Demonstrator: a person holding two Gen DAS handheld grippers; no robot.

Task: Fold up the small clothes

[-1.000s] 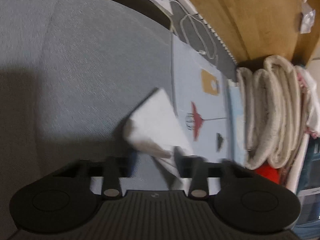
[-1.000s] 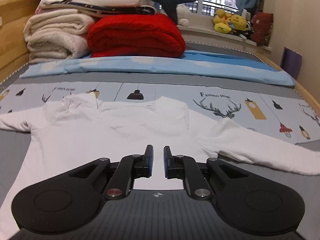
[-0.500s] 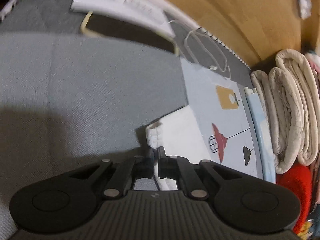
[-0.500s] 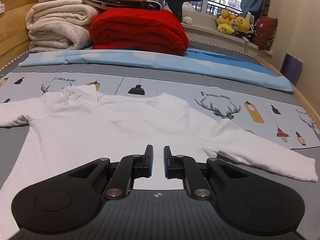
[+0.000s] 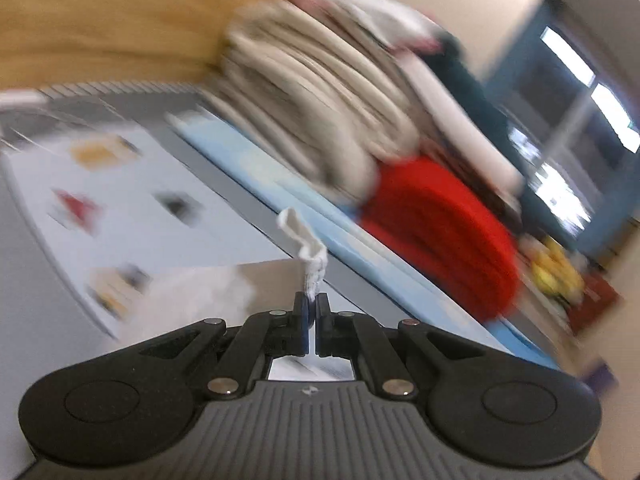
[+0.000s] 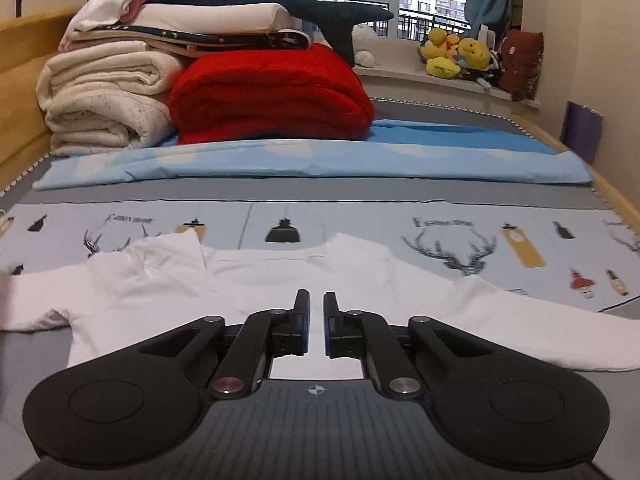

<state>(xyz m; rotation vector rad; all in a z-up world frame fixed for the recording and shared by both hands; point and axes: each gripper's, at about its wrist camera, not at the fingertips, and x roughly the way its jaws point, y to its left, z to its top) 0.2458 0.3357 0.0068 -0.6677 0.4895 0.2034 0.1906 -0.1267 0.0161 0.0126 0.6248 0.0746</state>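
Left gripper (image 5: pixel 311 307) clenched on white cuff (image 5: pixel 305 245); cuff sticks up past fingertips, rest of sleeve a blurred white mass below-left. Left view motion-smeared: towels (image 5: pixel 304 120), red blanket (image 5: pixel 444 232), sheet prints hard to make out.

Right gripper (image 6: pixel 316 307) hovers over shirt (image 6: pixel 256 280), fingers nearly together with narrow gap, gripping nothing. Shirt lies flat on bed (image 6: pixel 360 216); hem hidden behind gripper body, left sleeve end cut off at frame edge.

Soft matt white cloth shirt (image 6: pixel 248 280), fuzzy red blanket (image 6: pixel 272 96), smooth wooden headboard (image 6: pixel 24 44).
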